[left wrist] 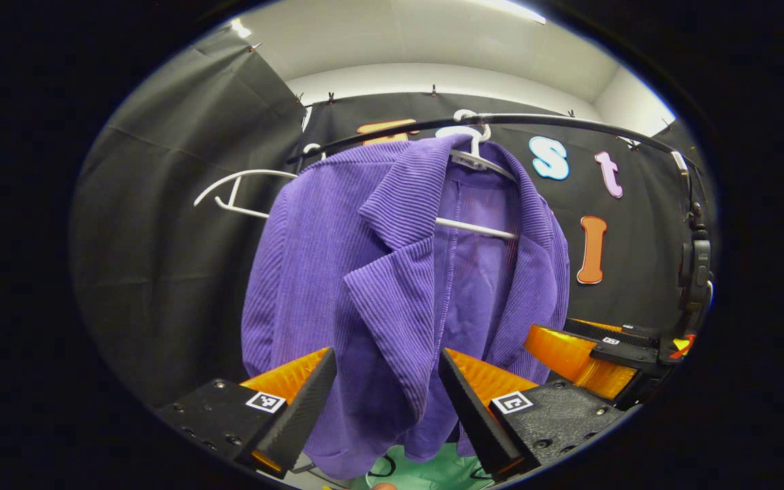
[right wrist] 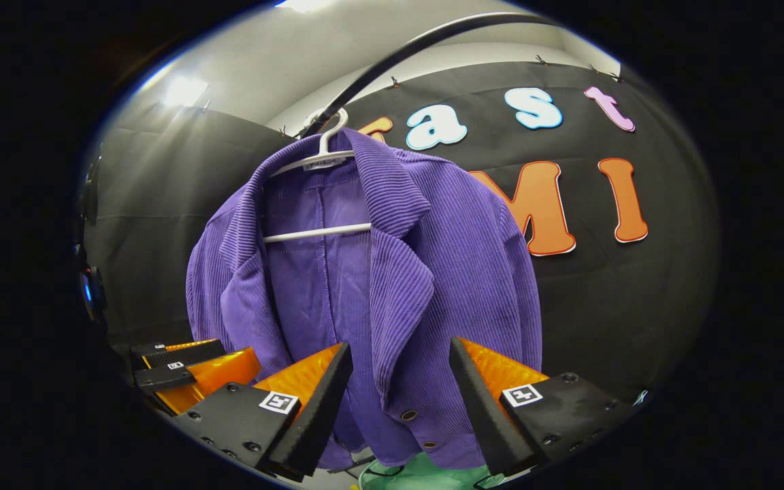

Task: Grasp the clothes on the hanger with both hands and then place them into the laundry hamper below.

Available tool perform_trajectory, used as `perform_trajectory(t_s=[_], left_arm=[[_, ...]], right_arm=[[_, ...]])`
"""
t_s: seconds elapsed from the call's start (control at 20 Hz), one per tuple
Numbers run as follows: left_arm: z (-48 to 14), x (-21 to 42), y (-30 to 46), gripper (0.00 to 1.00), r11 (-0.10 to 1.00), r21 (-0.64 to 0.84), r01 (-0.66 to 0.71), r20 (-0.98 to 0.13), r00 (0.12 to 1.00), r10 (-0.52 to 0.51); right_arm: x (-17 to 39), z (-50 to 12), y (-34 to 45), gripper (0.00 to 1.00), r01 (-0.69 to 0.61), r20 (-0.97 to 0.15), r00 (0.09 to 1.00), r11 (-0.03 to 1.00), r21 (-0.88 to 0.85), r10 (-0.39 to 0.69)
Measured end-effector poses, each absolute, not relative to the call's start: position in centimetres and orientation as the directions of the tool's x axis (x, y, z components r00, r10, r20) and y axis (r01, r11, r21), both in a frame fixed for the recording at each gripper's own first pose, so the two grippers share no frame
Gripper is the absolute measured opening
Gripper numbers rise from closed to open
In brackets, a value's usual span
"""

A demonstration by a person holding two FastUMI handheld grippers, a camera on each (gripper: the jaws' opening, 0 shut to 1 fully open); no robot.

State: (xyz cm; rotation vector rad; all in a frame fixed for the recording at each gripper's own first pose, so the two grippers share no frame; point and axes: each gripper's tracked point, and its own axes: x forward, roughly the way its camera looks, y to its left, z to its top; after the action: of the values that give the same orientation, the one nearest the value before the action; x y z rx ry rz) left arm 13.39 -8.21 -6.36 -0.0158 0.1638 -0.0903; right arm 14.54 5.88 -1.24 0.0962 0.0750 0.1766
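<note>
A purple jacket [left wrist: 392, 286] hangs on a white hanger [left wrist: 477, 158] from a dark rail [left wrist: 555, 122], up in front of the black cloth wall. A second white hanger [left wrist: 239, 194] hangs bare to the left of it on the same rail. Under the jacket a bit of the green laundry hamper [left wrist: 433, 473] peeks out.

The left gripper [left wrist: 387, 395] points at the jacket's lower front, its fingers spread wide apart, with the jacket's front edge hanging between them. The right gripper [right wrist: 400, 391] is near on the right, level with it, also spread wide, aimed at the buttoned edge. Neither one is pinching the cloth
</note>
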Motion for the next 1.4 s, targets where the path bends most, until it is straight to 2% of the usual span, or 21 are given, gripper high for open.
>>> perform_trajectory(t_s=[0.05, 0.15, 0.2, 0.3, 0.35, 0.4, 0.45, 0.7, 0.8, 0.85, 0.95, 1.0, 1.25, 1.3, 1.35, 1.4], left_arm=[[-6.6, 13.9, -8.2, 0.95, 0.996, -0.035, 0.083, -0.165, 0.982, -0.088], [-7.0, 14.7, -8.2, 0.95, 0.994, -0.065, 0.088, -0.169, 0.981, -0.098], [-7.0, 15.0, -8.2, 0.91, 0.993, -0.074, 0.089, -0.167, 0.981, -0.100], [-7.0, 15.4, -8.2, 0.88, 0.993, -0.076, 0.091, -0.163, 0.981, -0.103], [-7.1, 15.7, -8.3, 0.87, 0.992, -0.074, 0.097, -0.161, 0.981, -0.108], [-7.1, 15.8, -8.6, 0.98, 0.992, -0.075, 0.106, -0.159, 0.980, -0.117], [-7.2, 15.9, -8.9, 0.85, 0.990, -0.080, 0.118, -0.155, 0.979, -0.129], [-7.2, 16.5, -10.0, 0.54, 0.981, -0.101, 0.163, -0.140, 0.974, -0.176], [-6.8, 16.5, -11.3, 0.42, 0.965, -0.101, 0.244, -0.117, 0.960, -0.255], [-6.4, 16.5, -10.7, 0.36, 0.969, -0.097, 0.228, -0.103, 0.966, -0.237], [-6.2, 16.2, -9.6, 0.04, 0.978, -0.042, 0.204, -0.112, 0.972, -0.208], [-5.7, 16.0, -9.6, 0.00, 0.979, -0.037, 0.200, -0.098, 0.974, -0.203], [-4.0, 14.9, -7.9, 0.00, 0.984, -0.020, 0.177, -0.080, 0.981, -0.179], [-3.6, 14.6, -7.4, 0.00, 0.985, -0.021, 0.172, -0.075, 0.982, -0.173], [-3.0, 14.3, -7.1, 0.00, 0.985, -0.020, 0.169, -0.069, 0.983, -0.170], [-2.4, 14.0, -6.8, 0.00, 0.986, -0.016, 0.166, -0.060, 0.984, -0.167]], right_arm=[[15.1, -1.4, 6.2, 0.84, -0.182, -0.069, 0.979, 0.977, 0.112, 0.190], [15.9, -2.0, 6.8, 0.97, -0.200, -0.080, 0.974, 0.972, 0.124, 0.210], [16.3, -2.2, 6.9, 0.95, -0.200, -0.087, 0.973, 0.972, 0.126, 0.212], [17.2, -2.5, 7.0, 0.92, -0.204, -0.092, 0.972, 0.971, 0.128, 0.216], [17.4, -2.6, 7.5, 0.70, -0.217, -0.090, 0.969, 0.967, 0.136, 0.230], [17.6, -2.7, 7.7, 0.63, -0.221, -0.093, 0.968, 0.965, 0.139, 0.235], [17.7, -2.8, 7.9, 0.57, -0.232, -0.089, 0.965, 0.962, 0.144, 0.246], [17.8, -2.5, 7.9, 0.24, -0.233, -0.081, 0.965, 0.958, 0.168, 0.249], [17.4, -2.3, 7.6, 0.10, -0.239, -0.082, 0.963, 0.954, 0.183, 0.257], [17.4, -2.1, 7.2, 0.10, -0.237, -0.085, 0.963, 0.954, 0.184, 0.256], [16.7, -1.4, 6.3, 0.10, -0.231, -0.080, 0.965, 0.957, 0.177, 0.248], [17.1, -1.4, 5.9, 0.09, -0.242, -0.069, 0.964, 0.955, 0.174, 0.257], [16.7, 0.5, 5.0, 0.08, -0.263, -0.106, 0.953, 0.947, 0.185, 0.285], [16.7, 0.7, 4.9, 0.03, -0.271, -0.119, 0.947, 0.941, 0.205, 0.299], [16.6, 0.8, 4.6, 0.07, -0.277, -0.134, 0.941, 0.934, 0.224, 0.311], [16.5, 0.9, 4.1, 0.07, -0.276, -0.148, 0.937, 0.931, 0.238, 0.316]])
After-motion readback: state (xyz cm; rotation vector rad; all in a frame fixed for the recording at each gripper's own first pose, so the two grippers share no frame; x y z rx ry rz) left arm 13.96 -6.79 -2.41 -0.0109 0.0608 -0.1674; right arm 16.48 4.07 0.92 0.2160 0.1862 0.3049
